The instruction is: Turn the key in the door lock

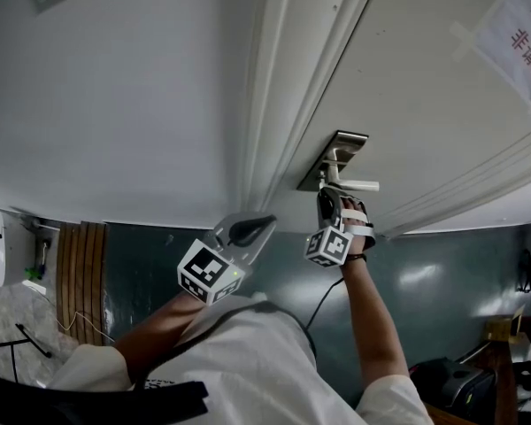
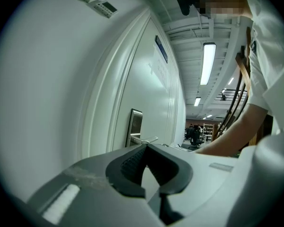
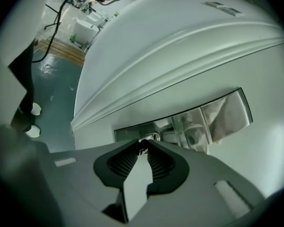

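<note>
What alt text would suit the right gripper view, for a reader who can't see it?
The right gripper pinches a small key in its jaws, at the lock in a metal plate on a white door.

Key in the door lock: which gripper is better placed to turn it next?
Right. The right gripper has its fingers closed on the small dark key at the silver metal lock plate, lined up to twist. The left gripper hangs clear of the white door, fingers together, empty.
</note>
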Demonstrator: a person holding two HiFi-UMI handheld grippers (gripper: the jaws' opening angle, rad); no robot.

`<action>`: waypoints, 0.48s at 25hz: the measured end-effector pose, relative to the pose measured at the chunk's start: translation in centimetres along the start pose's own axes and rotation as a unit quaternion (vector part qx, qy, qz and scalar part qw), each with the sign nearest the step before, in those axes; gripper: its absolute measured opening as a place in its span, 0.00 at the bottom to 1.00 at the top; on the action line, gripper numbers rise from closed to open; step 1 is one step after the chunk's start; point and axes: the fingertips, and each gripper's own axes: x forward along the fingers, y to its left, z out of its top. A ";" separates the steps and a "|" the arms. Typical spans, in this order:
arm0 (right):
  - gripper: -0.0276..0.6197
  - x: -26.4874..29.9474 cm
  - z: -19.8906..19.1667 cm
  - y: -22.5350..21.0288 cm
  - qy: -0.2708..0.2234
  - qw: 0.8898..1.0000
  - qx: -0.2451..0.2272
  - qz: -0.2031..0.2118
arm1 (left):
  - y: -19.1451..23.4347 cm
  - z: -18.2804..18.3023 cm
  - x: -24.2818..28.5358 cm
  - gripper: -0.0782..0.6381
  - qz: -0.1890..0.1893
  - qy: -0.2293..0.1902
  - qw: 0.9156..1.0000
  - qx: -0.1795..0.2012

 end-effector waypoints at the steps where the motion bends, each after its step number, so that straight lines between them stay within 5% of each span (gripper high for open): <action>1: 0.15 0.0 0.0 0.1 0.000 1.000 -0.010 0.003 | -0.1 0.0 0.0 0.12 0.002 0.000 1.000 0.000; 12: 0.16 -0.1 -0.1 0.4 0.009 0.992 -0.125 0.028 | -1.6 -0.1 -0.5 0.12 0.015 0.000 1.000 -0.002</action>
